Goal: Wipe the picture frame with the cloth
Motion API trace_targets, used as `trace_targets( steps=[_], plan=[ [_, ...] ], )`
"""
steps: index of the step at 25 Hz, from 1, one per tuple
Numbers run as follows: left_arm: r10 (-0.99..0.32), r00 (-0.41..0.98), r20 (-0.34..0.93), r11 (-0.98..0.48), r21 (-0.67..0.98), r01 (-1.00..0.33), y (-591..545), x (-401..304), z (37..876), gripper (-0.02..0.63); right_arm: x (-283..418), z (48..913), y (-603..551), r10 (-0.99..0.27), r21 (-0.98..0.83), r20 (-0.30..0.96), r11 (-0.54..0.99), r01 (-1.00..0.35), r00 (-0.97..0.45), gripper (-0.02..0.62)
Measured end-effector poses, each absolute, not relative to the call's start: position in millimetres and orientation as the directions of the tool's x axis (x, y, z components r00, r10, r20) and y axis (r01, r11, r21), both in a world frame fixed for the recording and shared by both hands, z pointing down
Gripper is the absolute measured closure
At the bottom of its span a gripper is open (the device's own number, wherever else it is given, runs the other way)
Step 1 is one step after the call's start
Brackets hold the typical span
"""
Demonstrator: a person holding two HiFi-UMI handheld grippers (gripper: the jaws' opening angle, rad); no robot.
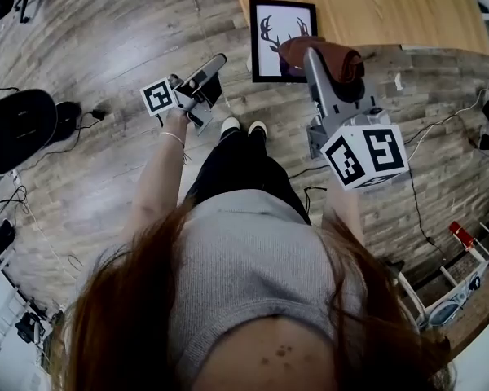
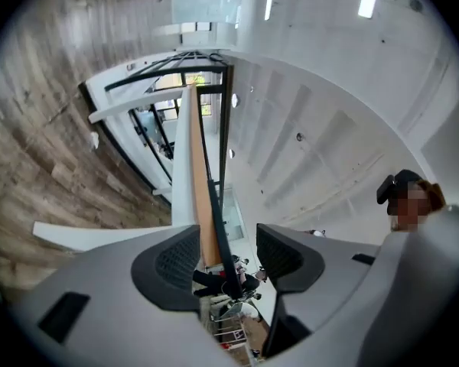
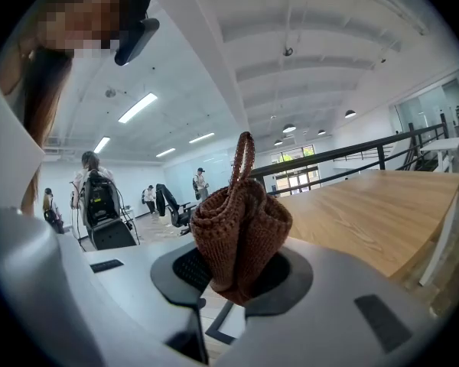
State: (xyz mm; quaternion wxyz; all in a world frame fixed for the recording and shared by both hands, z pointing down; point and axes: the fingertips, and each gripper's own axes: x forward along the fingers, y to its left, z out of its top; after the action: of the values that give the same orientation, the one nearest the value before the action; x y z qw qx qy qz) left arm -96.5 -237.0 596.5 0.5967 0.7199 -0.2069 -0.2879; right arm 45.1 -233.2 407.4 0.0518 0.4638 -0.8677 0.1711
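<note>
Right gripper (image 1: 316,59), jaws clamped on the brown cloth (image 1: 334,57), which hides the lower right corner of the picture frame (image 1: 269,31). Left gripper (image 1: 218,60), jaws apart and empty, just left of the frame. A wooden table (image 1: 375,6) lies beyond and a cable (image 1: 414,198) on the floor.

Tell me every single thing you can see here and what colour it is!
picture frame: one, black, deer picture inside, at the table's near edge
cloth: one, brown knitted, pinched in the right gripper
table: one, light wood, top of the head view
floor: one, grey-brown planks, all around
dark round object: one, black, on the floor far left; can't tell what it is
people far off: several, small, in the back of the right gripper view
shoes: two, white toes, on the floor below the frame
left gripper: one, grey, open, holding nothing
right gripper: one, grey, shut on the cloth
</note>
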Motion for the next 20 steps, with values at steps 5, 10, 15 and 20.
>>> trace_targets(
  steps=[5, 10, 15, 20],
  plan=[
    [-0.666, 0.736, -0.121, -0.345, 0.925, -0.159, -237, -108, 533, 0.376, 49, 388, -226, -0.801, -0.239, 0.210, 0.514, -0.824, -0.561, 0.499],
    [-0.655, 0.755, -0.026, -0.517, 0.744, -0.423, -230, -68, 460, 0.417, 48, 370, -210, -0.811, -0.220, 0.167, 0.523, -0.823, -0.560, 0.499],
    [-0.704, 0.705, 0.089, -0.549, 0.560, -0.620, -226, -25, 415, 0.511, 53, 350, -196, -0.836, -0.194, 0.118, 0.510, -0.838, -0.536, 0.499],
    [-0.739, 0.659, 0.140, -0.532, 0.479, -0.698, -221, -3, 397, 0.591, 65, 329, -184, -0.859, -0.165, 0.068, 0.492, -0.855, -0.507, 0.499]
  ],
)
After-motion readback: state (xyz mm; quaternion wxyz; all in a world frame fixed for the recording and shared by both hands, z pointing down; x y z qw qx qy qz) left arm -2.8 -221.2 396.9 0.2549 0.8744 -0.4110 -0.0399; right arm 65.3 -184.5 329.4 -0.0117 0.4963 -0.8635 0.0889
